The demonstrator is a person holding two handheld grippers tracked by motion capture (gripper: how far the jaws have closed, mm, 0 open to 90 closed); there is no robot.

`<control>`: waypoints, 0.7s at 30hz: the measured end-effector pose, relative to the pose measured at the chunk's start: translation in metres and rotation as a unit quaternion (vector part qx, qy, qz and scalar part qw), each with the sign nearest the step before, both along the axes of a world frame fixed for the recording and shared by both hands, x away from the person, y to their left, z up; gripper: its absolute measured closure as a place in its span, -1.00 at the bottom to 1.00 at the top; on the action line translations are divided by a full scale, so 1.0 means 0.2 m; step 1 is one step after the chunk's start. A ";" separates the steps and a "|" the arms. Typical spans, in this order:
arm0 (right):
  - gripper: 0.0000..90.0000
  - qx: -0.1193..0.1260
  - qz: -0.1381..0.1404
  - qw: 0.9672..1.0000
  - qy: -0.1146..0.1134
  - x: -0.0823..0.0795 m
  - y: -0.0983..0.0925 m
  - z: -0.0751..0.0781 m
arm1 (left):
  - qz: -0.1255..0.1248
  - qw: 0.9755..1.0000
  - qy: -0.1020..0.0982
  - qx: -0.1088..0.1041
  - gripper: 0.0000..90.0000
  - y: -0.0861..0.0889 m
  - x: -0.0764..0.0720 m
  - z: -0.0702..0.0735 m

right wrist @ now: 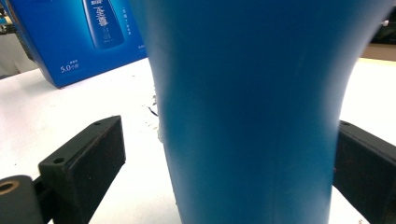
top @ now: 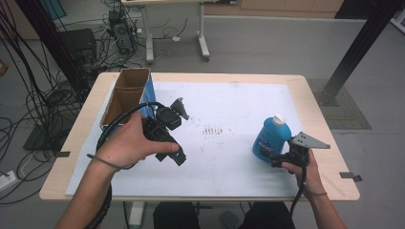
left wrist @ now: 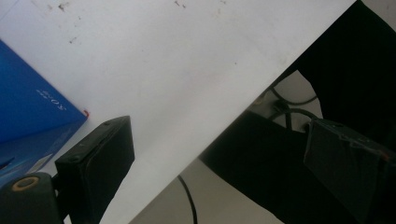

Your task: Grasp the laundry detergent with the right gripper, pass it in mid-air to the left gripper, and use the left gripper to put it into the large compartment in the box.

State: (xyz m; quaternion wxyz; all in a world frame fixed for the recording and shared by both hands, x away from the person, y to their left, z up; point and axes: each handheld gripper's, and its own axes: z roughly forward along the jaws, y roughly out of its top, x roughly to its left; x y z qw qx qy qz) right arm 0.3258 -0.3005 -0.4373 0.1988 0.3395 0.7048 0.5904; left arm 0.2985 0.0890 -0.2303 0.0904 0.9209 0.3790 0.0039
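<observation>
A blue bottle (top: 271, 136) with a white cap (top: 278, 119) stands upright on the white mat (top: 224, 105) at the right. My right gripper (top: 268, 155) is at its base, open. In the right gripper view the bottle (right wrist: 247, 107) stands between the jaws; the left finger (right wrist: 84, 163) is clear of it and the right finger (right wrist: 364, 168) is at its edge. My left gripper (top: 176, 153) is held above the mat's left side, tilted toward the near edge. Its jaws (left wrist: 219, 135) stand wide open, nothing between them.
An open cardboard box with blue printed sides (top: 126, 93) stands at the table's back left; its blue wall (left wrist: 28, 107) lies close beside the left gripper. The wooden table edge (top: 329, 157) frames the mat. Small dark marks (top: 212, 130) dot the mat's middle.
</observation>
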 end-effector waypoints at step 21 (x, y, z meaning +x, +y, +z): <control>-0.92 0.004 0.000 1.000 0.002 0.00 0.00 0.00 | 0.000 1.000 0.001 0.002 -0.80 0.00 0.00 0.00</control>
